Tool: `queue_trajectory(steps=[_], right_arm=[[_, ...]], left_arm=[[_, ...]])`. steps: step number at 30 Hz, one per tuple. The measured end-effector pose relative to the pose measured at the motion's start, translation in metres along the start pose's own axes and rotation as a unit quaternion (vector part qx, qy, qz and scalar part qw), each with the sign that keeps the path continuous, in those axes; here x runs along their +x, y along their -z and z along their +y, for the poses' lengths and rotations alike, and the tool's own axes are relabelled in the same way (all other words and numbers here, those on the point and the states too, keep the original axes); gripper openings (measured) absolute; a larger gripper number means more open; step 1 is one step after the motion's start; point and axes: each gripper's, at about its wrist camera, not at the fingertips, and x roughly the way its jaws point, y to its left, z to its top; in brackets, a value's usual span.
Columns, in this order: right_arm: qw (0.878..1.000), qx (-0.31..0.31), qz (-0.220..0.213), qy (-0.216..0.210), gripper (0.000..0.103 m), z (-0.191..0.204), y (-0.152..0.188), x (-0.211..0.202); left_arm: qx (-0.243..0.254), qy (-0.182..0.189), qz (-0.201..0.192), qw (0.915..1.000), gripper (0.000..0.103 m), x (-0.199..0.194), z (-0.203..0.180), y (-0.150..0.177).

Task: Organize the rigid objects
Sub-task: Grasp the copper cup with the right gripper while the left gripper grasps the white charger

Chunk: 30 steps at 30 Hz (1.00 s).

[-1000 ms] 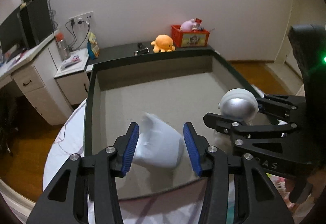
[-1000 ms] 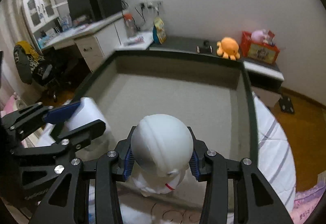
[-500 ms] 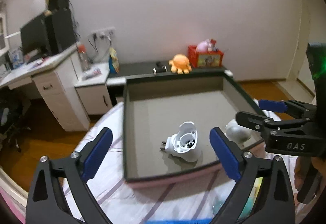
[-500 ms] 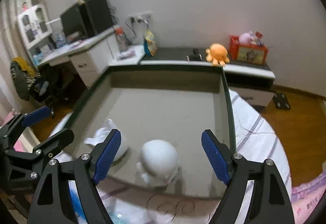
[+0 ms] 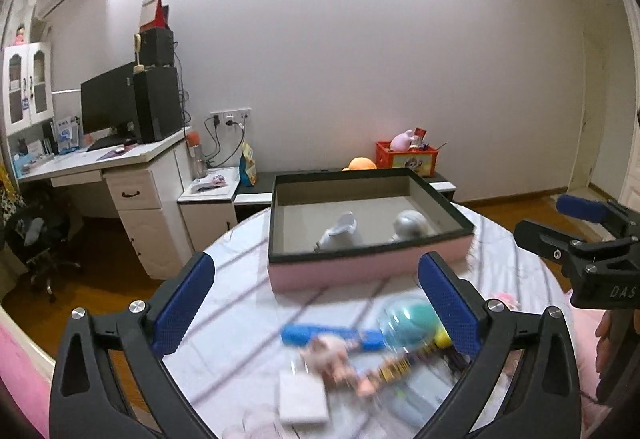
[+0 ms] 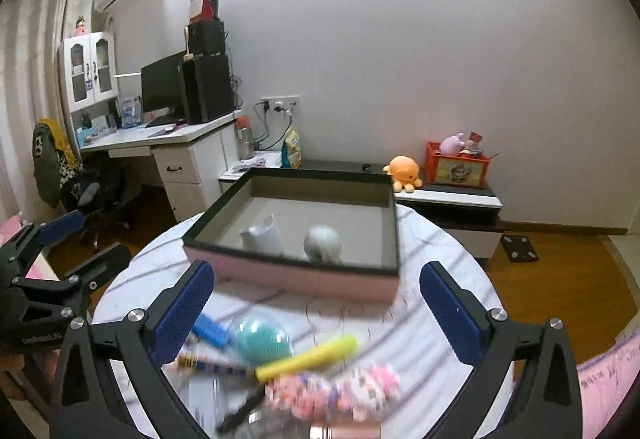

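Note:
A pink box with a dark rim [image 5: 368,253] [image 6: 288,259] stands on the round table. Inside it lie a white plug-like adapter [image 5: 340,233] [image 6: 264,235] and a white round figure [image 5: 410,225] [image 6: 322,243]. My left gripper [image 5: 316,303] is open and empty, held back over the near table. My right gripper [image 6: 316,309] is open and empty too; it also shows at the right of the left wrist view [image 5: 580,235]. Under them lie blurred items: a teal ball [image 5: 408,323] [image 6: 262,339], a blue bar [image 5: 332,337], a yellow stick [image 6: 308,355], a white square block [image 5: 302,397].
A pink figure [image 5: 332,353] and pink toys [image 6: 340,391] lie near the front edge. Beyond the table are a white desk [image 5: 132,183], a low cabinet with an orange plush [image 6: 404,169] and a red crate [image 6: 456,167], and a wood floor.
Both grippers opened, left the adapter and the round figure in the box, then pulled back and up. The near table with loose items has come into view.

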Motion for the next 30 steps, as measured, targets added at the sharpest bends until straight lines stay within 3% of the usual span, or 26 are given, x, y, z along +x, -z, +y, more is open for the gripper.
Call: queue_trajectory(steps=[11, 23, 28, 30], right_arm=[[0.997, 0.01, 0.013, 0.069, 0.103, -0.009, 0.079, -0.05], [0.992, 0.028, 0.089, 0.084, 0.103, -0.023, 0.122, -0.006], [0.991, 0.044, 0.111, 0.066, 0.09, -0.032, 0.128, 0.013], [0.991, 0.046, 0.117, 0.048, 0.069, -0.034, 0.129, 0.019]], left_arm=[[-0.008, -0.008, 0.029, 0.9995, 0.103, -0.039, 0.008, 0.058], [-0.002, -0.024, 0.084, 0.9961, 0.103, -0.012, 0.016, 0.088], [-0.015, -0.03, 0.108, 0.9936, 0.103, 0.006, 0.027, 0.095], [-0.022, -0.029, 0.115, 0.9927, 0.103, 0.013, 0.03, 0.097]])
